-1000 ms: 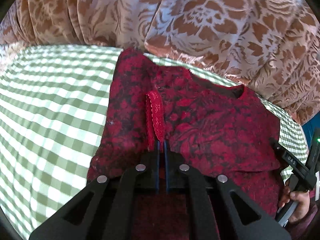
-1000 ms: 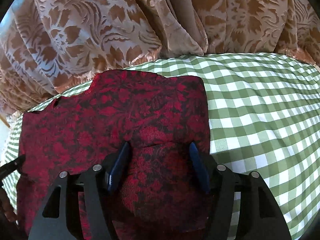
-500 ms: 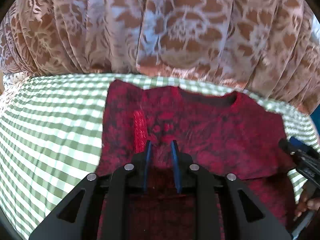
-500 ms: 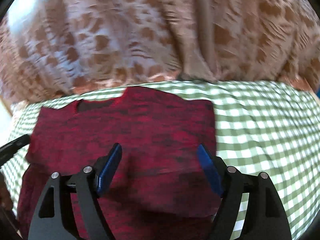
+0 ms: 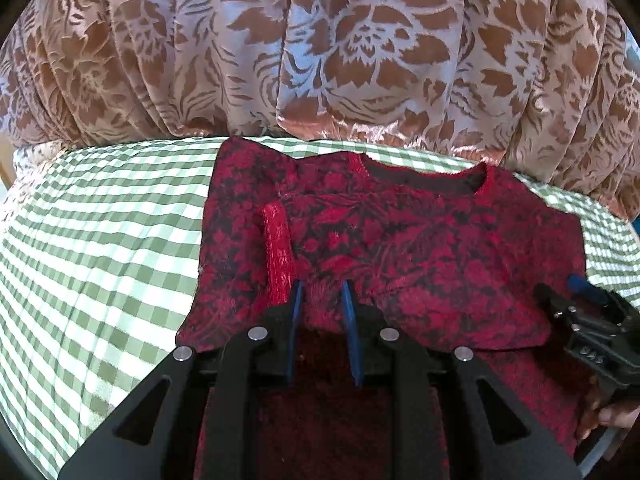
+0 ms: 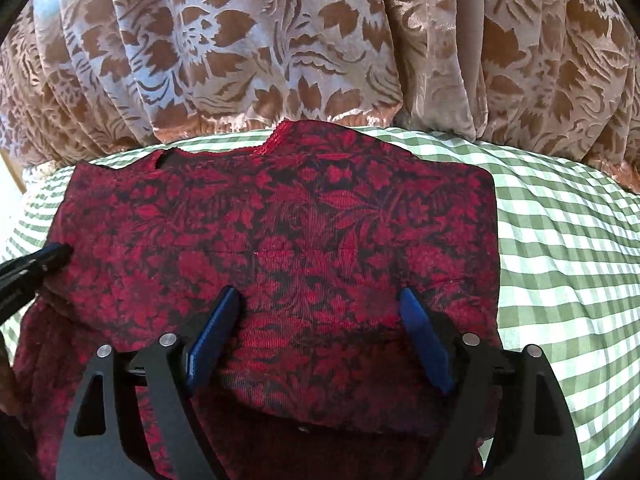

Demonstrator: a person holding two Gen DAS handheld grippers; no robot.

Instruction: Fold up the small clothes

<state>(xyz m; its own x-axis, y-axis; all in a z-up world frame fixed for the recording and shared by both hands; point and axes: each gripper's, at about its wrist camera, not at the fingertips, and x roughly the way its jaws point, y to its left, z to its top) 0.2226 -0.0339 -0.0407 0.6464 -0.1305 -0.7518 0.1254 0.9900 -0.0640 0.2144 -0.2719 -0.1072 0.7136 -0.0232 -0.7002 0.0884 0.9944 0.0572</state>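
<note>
Released since a second ago: left gripper (image 5: 322,292), then clamped on the red lace strip (image 5: 278,248), now parted a little, strip lying free just left of the left pad. Right gripper (image 6: 320,300) pulled back toward the near hem of the red floral garment (image 6: 280,232), jaws opening, spread wide, nothing pinched; fabric lies flat beneath and between the blue pads (image 6: 424,340).

Garment spread on the green checked cloth (image 5: 100,240), neckline (image 5: 424,178) toward the patterned curtain (image 5: 320,40), lower part folded up over the body, fold edge running across near both grippers.

Seen only from the left wrist: lace strip standing as a narrow ridge on the garment's left part; the dark neck opening in full; the right gripper at the far right edge, over the garment's side, with fingers of the hand (image 5: 612,416) below it. Small tuft of fabric between the left pads, whether pressed or merely lying there cannot be told.

Seen only from the right wrist: garment's right edge straight against the checked cloth; tip of the left gripper poking in at the left edge, resting on or just above the fabric; neckline only as a slit at the far left.
</note>
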